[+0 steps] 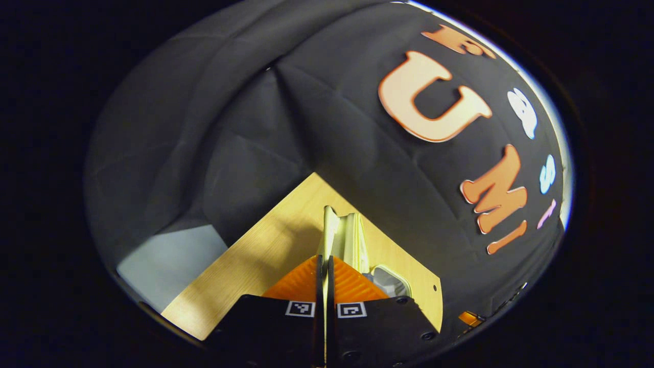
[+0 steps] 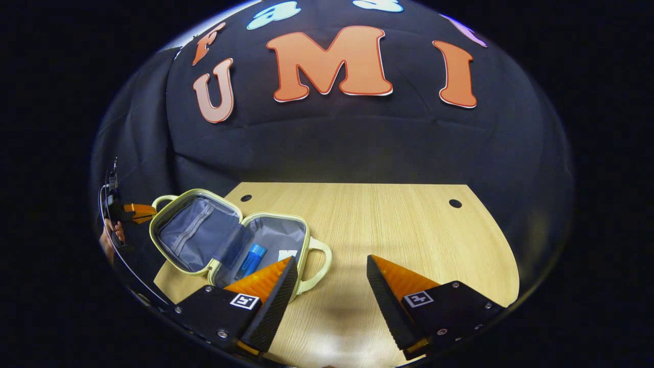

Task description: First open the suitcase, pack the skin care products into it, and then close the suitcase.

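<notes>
Right gripper view: the right gripper (image 2: 331, 266) sits lowest in the picture with its two fingers spread wide apart, released, with bare tabletop between them and nothing held. Its left finger (image 2: 265, 286) overlaps the near edge of the suitcase in this view; whether it touches the case cannot be told. The suitcase (image 2: 179, 245), a small pale yellow case with a grey lining, lies open on the wooden table (image 2: 409, 225), both halves spread flat side by side at the table's left part. A looped handle (image 2: 319, 266) projects from the right half toward the gripper. Inside the right half rests a blue skin care tube (image 2: 251, 259), and a small white item (image 2: 287, 254) lies just beside it; its nature cannot be told. The left half shows a zipped inner pocket (image 2: 196, 230). Beyond the case, at the far left edge, the left gripper (image 2: 134, 212) appears near the case's second handle, with a hand (image 2: 110, 237) below it.

Left gripper view: the left gripper (image 1: 325, 263) has its fingers pressed together, clenched on the edge of the suitcase lid (image 1: 341, 237), which stands on edge directly ahead of the fingertips. A grey patch of the case's lining (image 1: 389, 281) shows just right of the fingers. The table (image 1: 265, 255) extends behind, ending at the black cloth wall (image 1: 306, 102).
</notes>
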### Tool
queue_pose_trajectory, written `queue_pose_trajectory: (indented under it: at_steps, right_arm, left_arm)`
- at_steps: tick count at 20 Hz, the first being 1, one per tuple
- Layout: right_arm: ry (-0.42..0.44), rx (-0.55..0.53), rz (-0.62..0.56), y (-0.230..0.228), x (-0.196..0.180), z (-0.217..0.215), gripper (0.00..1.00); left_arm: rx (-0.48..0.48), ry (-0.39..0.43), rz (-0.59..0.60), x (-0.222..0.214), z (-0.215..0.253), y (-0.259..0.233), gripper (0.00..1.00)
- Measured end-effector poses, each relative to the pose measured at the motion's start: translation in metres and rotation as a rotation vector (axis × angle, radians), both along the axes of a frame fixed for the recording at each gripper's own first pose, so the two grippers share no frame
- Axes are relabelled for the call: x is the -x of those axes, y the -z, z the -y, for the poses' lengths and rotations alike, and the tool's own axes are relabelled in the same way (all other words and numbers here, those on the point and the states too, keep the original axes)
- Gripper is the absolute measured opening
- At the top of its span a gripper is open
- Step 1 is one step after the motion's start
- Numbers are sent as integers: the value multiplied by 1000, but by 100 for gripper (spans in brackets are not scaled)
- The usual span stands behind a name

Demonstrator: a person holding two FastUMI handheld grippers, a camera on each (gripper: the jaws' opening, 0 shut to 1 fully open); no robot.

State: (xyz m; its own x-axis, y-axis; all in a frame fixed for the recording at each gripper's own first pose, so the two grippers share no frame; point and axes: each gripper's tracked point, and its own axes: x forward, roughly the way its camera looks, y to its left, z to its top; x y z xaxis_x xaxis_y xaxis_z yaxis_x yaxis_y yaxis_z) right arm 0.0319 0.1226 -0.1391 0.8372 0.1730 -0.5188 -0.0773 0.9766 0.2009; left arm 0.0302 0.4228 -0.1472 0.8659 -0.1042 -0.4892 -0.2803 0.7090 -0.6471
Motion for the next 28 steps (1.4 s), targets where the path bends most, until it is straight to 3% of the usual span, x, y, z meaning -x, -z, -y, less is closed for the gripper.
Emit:
queue_pose_trajectory:
  at_steps: [4,9,13,23,28]
  right_arm:
    - [-7,-28,29,-6,-1,8,88]
    - [36,-15,161,-39,-12,36,87]
    - [68,18,260,-71,-13,62,88]
    - [68,98,334,-75,-12,108,89]
    - [69,84,319,-65,-13,129,89]
  left_arm:
    - [-74,76,79,-7,47,-58,1]
    - [-236,173,130,-10,112,-104,1]
    - [-271,208,162,-10,157,-127,1]
    - [-433,316,164,-22,290,-131,1]
    - [-441,353,154,-22,350,-109,1]
